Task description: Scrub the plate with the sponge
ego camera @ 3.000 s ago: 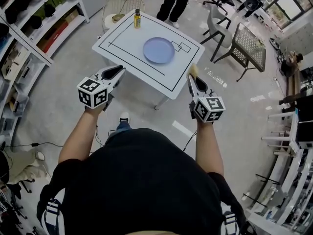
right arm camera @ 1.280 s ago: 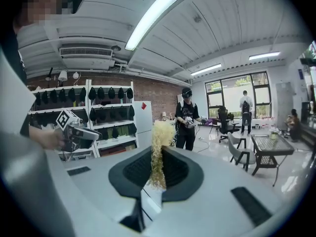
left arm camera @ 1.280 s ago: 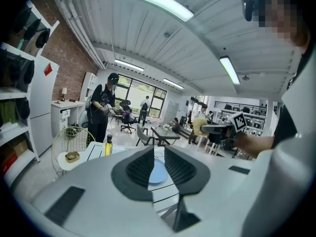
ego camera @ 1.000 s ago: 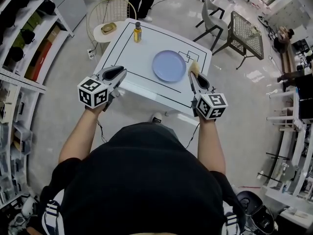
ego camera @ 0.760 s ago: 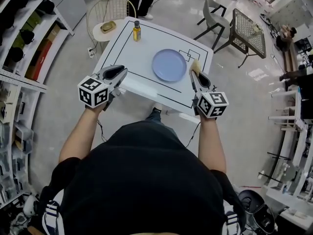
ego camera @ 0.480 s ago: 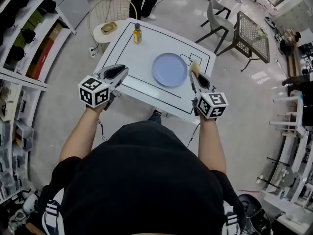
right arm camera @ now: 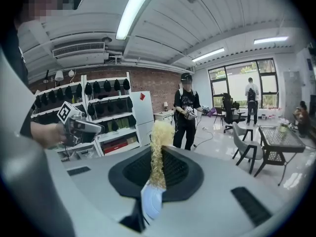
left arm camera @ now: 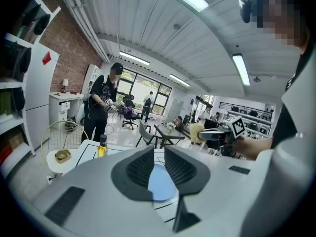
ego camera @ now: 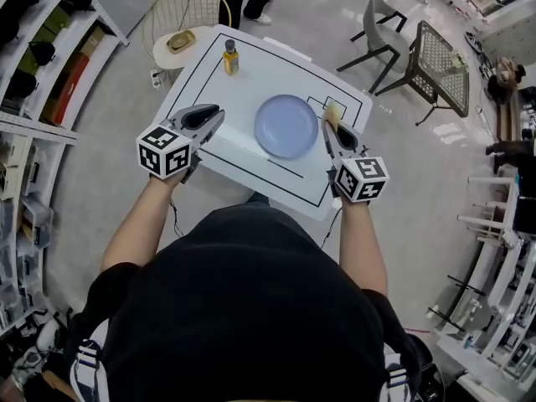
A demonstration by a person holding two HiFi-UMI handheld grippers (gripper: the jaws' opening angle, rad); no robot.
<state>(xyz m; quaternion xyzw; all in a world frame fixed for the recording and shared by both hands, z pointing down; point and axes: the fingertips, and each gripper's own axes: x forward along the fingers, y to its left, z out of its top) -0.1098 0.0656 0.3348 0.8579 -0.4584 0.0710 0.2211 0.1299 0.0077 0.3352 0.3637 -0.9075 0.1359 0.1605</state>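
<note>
Resting mid-counter, the blue plate lies flat. The yellow sponge sits just beside its right rim, clamped in the right gripper. The left gripper hovers left of the plate, jaws slightly apart and empty.
</note>
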